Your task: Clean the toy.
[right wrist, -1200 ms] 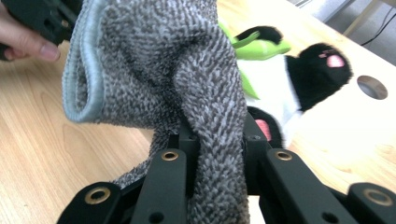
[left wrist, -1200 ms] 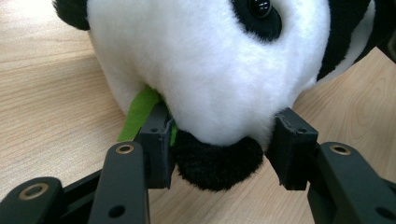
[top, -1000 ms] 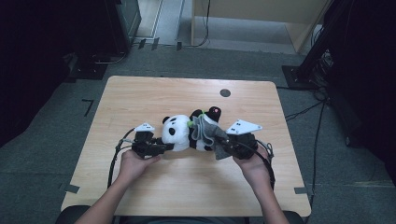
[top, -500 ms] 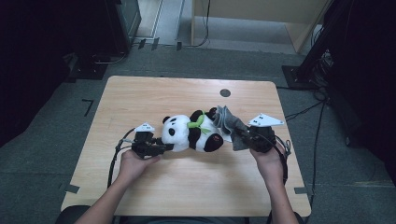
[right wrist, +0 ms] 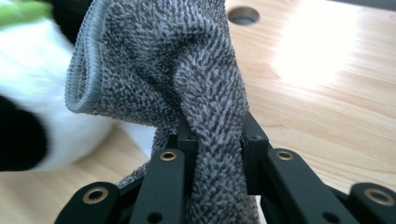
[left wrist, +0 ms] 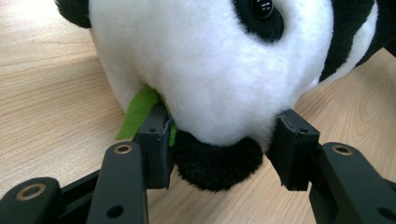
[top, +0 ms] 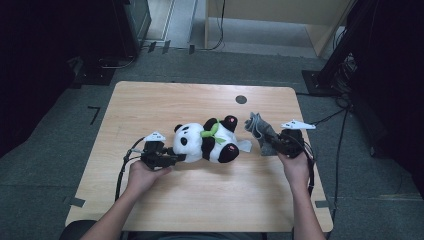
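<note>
Grey cloth (top: 260, 131) now clear of panda (top: 207, 141) (right tongs (top: 272, 142) pinching it), left tongs (top: 175, 158) clamped on panda's head.

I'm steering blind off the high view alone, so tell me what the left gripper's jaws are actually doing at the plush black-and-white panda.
Observer: The left gripper has its jaws pressed into the plush black-and-white panda at its head, a black ear between them.
Operator: Report anything caught in there.
Observer: A green felt strip lies against one jaw.
Operator: Now confirm the right grip.
Observer: The right gripper pinches a bunched fold of the grey knitted cloth.
</note>
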The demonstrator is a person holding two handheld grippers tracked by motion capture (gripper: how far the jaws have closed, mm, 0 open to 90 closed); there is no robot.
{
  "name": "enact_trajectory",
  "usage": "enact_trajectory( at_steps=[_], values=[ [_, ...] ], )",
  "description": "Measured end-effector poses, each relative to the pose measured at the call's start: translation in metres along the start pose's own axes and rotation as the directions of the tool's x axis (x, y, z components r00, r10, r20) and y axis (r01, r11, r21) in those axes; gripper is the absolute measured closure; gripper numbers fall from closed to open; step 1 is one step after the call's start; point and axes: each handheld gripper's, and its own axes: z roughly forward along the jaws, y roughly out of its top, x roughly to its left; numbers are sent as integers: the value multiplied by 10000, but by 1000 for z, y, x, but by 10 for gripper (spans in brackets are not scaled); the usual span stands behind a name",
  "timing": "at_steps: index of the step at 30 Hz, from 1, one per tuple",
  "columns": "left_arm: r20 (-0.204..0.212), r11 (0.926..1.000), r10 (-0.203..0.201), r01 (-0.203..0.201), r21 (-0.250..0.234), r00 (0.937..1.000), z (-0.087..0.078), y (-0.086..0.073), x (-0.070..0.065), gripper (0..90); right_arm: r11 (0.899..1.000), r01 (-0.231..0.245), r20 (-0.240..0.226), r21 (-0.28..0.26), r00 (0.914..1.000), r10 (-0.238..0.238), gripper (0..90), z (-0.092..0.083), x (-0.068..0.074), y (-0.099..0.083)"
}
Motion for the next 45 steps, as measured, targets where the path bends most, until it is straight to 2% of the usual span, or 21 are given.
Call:
enact_trajectory(
  at_steps=[4,6,8,13,16,19,22,26,29,30,34,38,42,45],
  values=[
    [3,10000,23,-23,-3,10000,0,0,0,474,9991,-170,338,389,9993,157,756,14,-16,-6],
    [12,10000,19,-19,-15,10000,0,0,0,474,9974,-525,268,492,9983,512,753,21,-25,-11],
    [10,10000,16,-16,-22,10000,0,0,0,474,9943,-693,350,804,9972,667,748,29,-31,-16],
    [0,10000,48,-48,-39,10000,0,-1,0,471,9877,-1029,366,1177,9944,992,707,42,-42,-26],
    [0,10000,69,-69,-43,10000,0,-1,1,469,9865,-1154,264,1161,9932,1131,674,42,-44,-27],
    [-1,10000,75,-75,-43,10000,0,-1,1,468,9883,-1013,417,1140,9944,971,563,41,-43,-26],
    [6,10000,69,-69,-45,10000,0,-1,1,467,9895,-875,377,1146,9958,837,511,39,-42,-25],
    [12,10000,56,-55,-43,10000,0,-1,1,461,9927,-1057,213,578,9943,1046,377,30,-41,-21],
    [3,10000,59,-59,-36,10000,0,-1,1,457,9918,-1271,-143,87,9918,1272,329,22,-40,-18],
    [5,10000,64,-64,-33,10000,0,-1,1,458,9927,-1209,-186,14,9925,1209,322,19,-39,-16],
    [-2,10000,73,-73,-23,10000,0,0,1,458,9968,-805,-356,-34,9961,803,300,12,-27,-12],
    [-4,10000,79,-79,-8,10000,0,0,0,456,9988,-416,-385,-258,9984,406,238,8,-15,-8],
    [14,10000,65,-65,-1,10000,0,0,1,454,9996,-228,-600,-170,9980,217,196,7,-6,-7],
    [28,10000,45,-45,8,10000,0,0,1,453,9997,-235,-980,-115,9949,223,164,8,1,-5]
  ],
)
